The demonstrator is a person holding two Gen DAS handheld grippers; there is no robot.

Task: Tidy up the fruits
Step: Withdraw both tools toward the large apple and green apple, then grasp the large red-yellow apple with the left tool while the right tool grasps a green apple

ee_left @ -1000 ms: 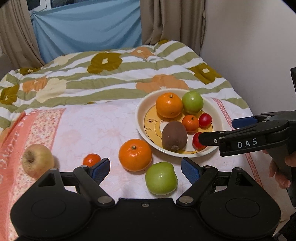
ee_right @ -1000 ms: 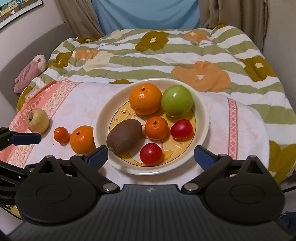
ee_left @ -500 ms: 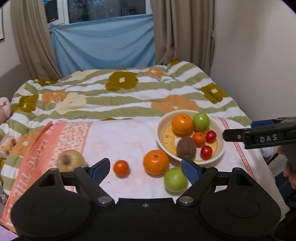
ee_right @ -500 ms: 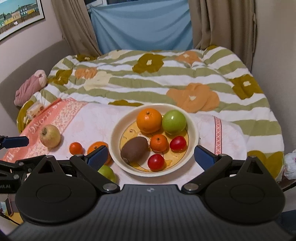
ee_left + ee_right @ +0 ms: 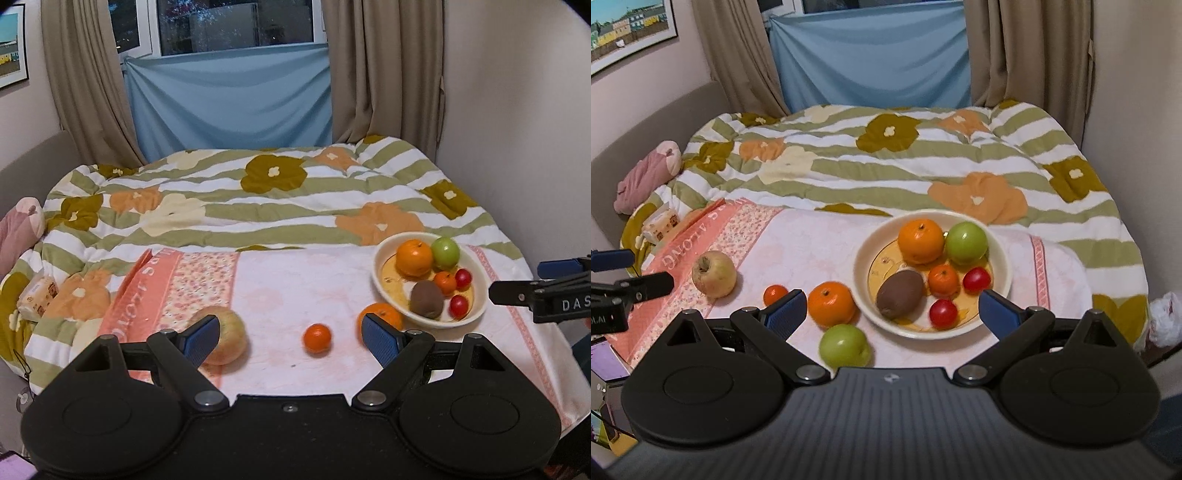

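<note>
Fruit for sorting is seen spread over a pink cloth [image 5: 820, 254] laid on a flower-patterned quilt [image 5: 886, 162], with a cream bowl [image 5: 999, 254] at centre right of the right wrist view serving, it is judged, as the collecting point. Six pieces are already gathered in the bowl: a large orange [image 5: 921, 240], a green apple [image 5: 966, 243], a small mandarin [image 5: 943, 280], a brown kiwi [image 5: 900, 293] and two red cherry tomatoes [image 5: 976, 279]. Four pieces are left on the cloth to the bowl's left, presumably awaiting transfer: a yellowish apple [image 5: 714, 274] at mid left, a small loose mandarin [image 5: 774, 294], a second orange [image 5: 831, 303] just beside the bowl's rim, and a second green apple [image 5: 844, 345] lower in the frame. The left gripper [image 5: 291, 341] is shown at lower centre of its own view with its blue pads spread wide and nothing between them; the yellowish apple and the second orange are partly hidden behind its fingertips rather than held. The right gripper [image 5: 892, 314] is likewise shown agape and empty at lower centre of its view, its fingers framing the near side of the bowl. Both tools are angled downward over the near edge of the cloth, well apart from the fruit, so that the whole spread is surveyed. The task is judged to be roughly past its midpoint.
</note>
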